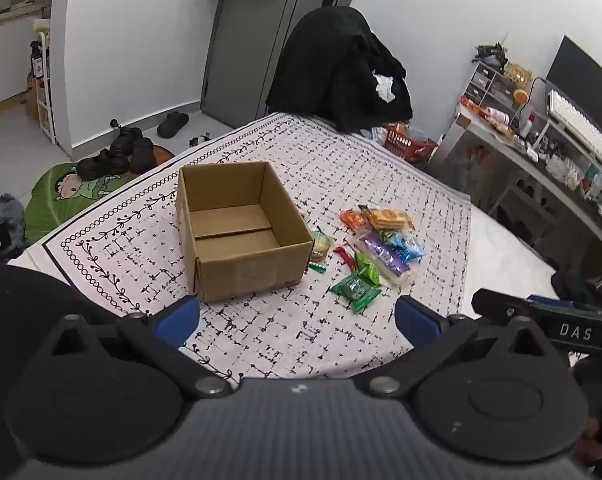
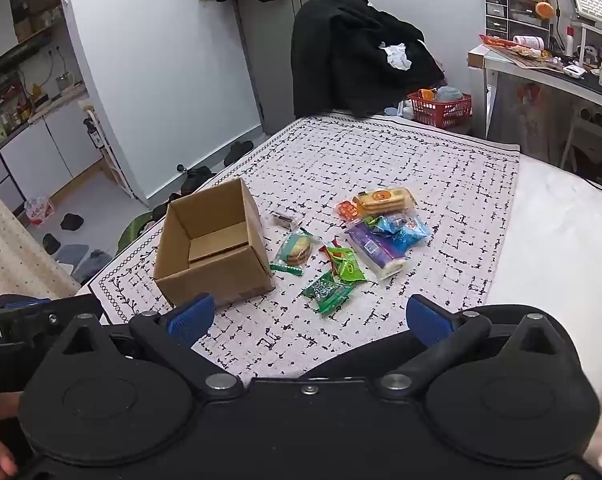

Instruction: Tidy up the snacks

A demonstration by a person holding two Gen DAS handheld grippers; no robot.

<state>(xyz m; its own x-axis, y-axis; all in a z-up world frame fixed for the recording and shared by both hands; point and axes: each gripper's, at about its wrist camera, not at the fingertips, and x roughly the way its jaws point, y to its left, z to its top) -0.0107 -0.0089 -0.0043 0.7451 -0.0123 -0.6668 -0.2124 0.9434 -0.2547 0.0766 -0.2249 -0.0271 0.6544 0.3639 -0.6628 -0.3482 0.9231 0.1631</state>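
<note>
Left wrist view: left gripper is wide open, holding nothing, hovering over the cloth in front of the box. Box looks empty, so I'd say sorting hasn't started. Snacks are all piled just right of the box.

Right wrist view: right gripper also spread wide, nothing in it, well short of the pile. Nearest is a green pack; a cookie lies beside the box. Everything's left to go in.

Cardboard box sitting on patterned cloth, open side up; snack packets lying in 1 cluster just right of box, chair standing behind.
</note>
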